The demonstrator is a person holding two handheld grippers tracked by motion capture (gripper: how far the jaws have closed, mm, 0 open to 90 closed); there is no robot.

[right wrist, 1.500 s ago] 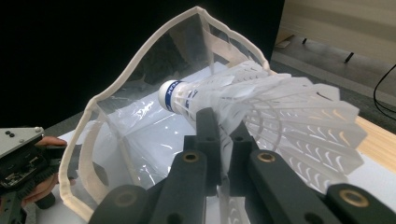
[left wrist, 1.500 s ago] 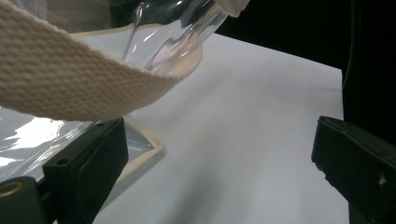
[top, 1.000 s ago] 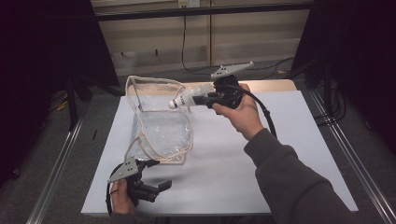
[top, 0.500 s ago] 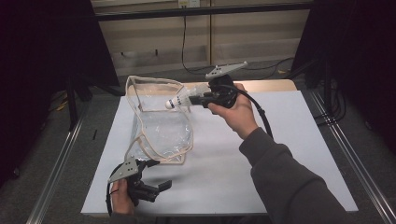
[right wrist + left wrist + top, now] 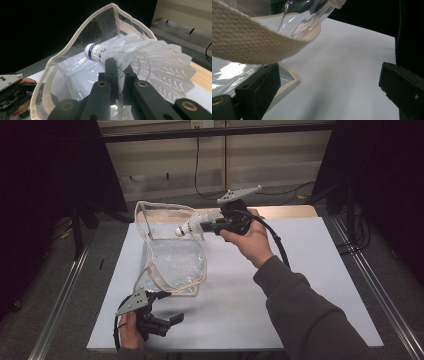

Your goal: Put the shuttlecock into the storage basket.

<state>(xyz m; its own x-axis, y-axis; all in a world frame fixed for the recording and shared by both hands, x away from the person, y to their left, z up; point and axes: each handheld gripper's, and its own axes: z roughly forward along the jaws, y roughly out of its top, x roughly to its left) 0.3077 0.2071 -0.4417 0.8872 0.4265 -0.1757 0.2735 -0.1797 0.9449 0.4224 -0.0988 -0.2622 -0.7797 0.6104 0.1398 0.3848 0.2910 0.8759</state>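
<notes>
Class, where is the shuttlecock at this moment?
In the high view the shuttlecock sits clamped in the right hand-held gripper, above the clear bag's open mouth, cork pointing left.

The worktop [image 5: 300,285] is lying bare to the right of the clear bag [image 5: 172,257] — a claw is finding open passage there. The bag's upright rim is blocking the left-centre — its strap [image 5: 249,42] is hanging across the left claw [image 5: 165,307], which is standing open.
</notes>
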